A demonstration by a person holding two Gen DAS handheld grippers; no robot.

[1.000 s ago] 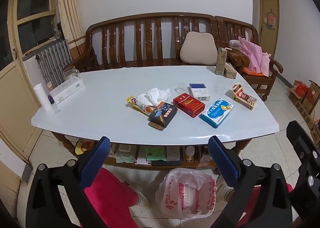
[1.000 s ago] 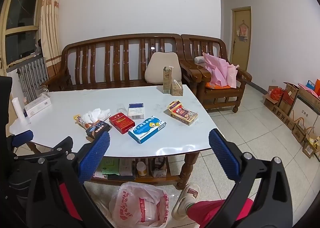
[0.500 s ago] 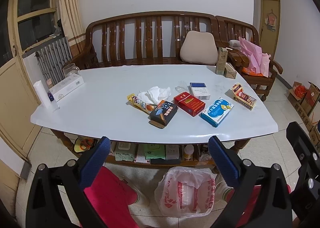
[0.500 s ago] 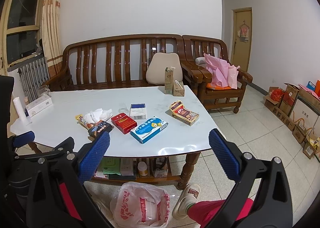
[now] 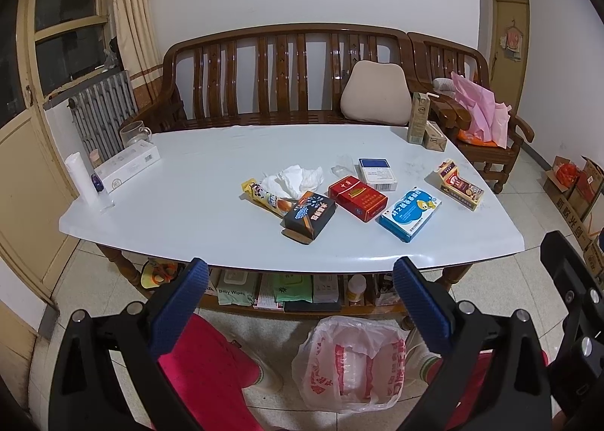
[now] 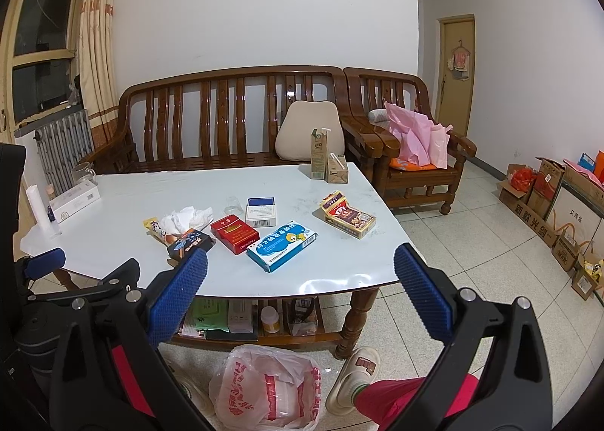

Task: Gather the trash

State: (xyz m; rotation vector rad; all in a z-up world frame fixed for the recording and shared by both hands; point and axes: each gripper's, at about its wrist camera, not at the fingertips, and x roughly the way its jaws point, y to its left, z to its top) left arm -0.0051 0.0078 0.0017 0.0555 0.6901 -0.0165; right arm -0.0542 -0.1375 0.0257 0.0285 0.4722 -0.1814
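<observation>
Wooden bench [image 5: 287, 68], beige cushion [image 5: 375, 93], radiator [image 5: 104, 110] behind

home living room, likely | wooden sofa [image 5: 287, 83] | coffee table [image 5: 211, 181] | radiator [image 5: 102, 110]

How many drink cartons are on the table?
2, both at the table's far right corner: a tall carton standing upright, and a shorter carton beside it.

Table [image 5: 211, 196] left half bare; boxes [image 5: 358, 197] crowded centre-right, cartons [image 5: 419, 117] at far corner.
</observation>
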